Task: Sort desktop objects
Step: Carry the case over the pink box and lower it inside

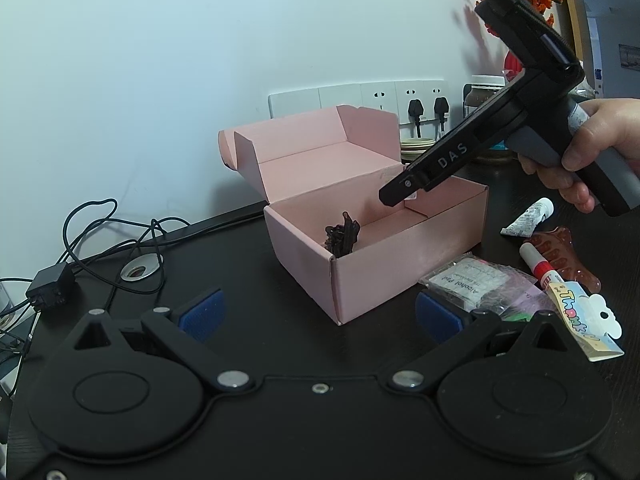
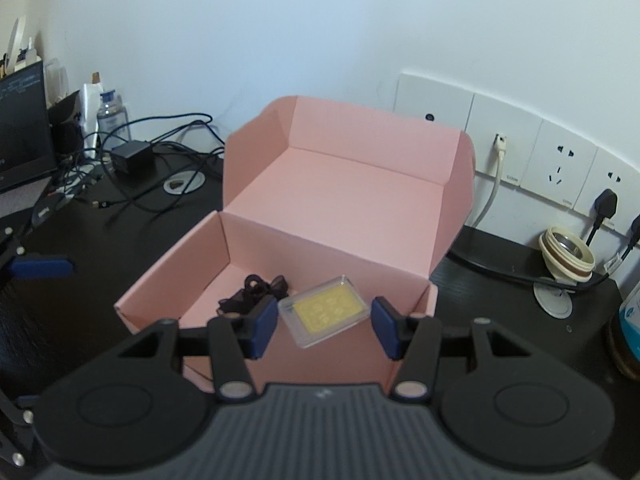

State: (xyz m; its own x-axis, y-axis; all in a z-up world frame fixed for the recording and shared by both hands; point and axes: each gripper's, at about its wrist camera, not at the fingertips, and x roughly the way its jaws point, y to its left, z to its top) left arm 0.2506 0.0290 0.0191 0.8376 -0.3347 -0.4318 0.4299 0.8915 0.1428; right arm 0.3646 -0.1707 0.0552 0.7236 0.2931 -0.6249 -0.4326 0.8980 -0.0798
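Observation:
An open pink cardboard box [image 1: 400, 248] [image 2: 160, 280] stands on the black desk with its lid up against the wall. A dark hair tie [image 1: 342, 234] [image 2: 252, 292] lies inside it. My right gripper [image 2: 324, 324] [image 1: 394, 194], held by a hand [image 1: 580, 152], hovers over the box's front edge, shut on a clear case with a yellow insert [image 2: 324, 312] held cornerwise between the blue pads. My left gripper [image 1: 320, 314] stays open and low in front of the box's near corner, holding nothing. Right of the box lie an alcohol pad packet [image 1: 464, 280], a glue stick [image 1: 538, 266], an amber hair claw [image 1: 560, 256], a small white tube [image 1: 528, 218] and a "Thanks" card [image 1: 584, 320].
Tangled cables and a black adapter [image 1: 50, 286] [image 2: 132, 156] lie left of the box, near a metal desk grommet [image 1: 140, 272]. Wall sockets with plugs [image 1: 416, 108] [image 2: 560, 164] run behind. A beige lid [image 2: 566, 258] sits at the right, a laptop [image 2: 24, 140] and bottle [image 2: 112, 114] at the left.

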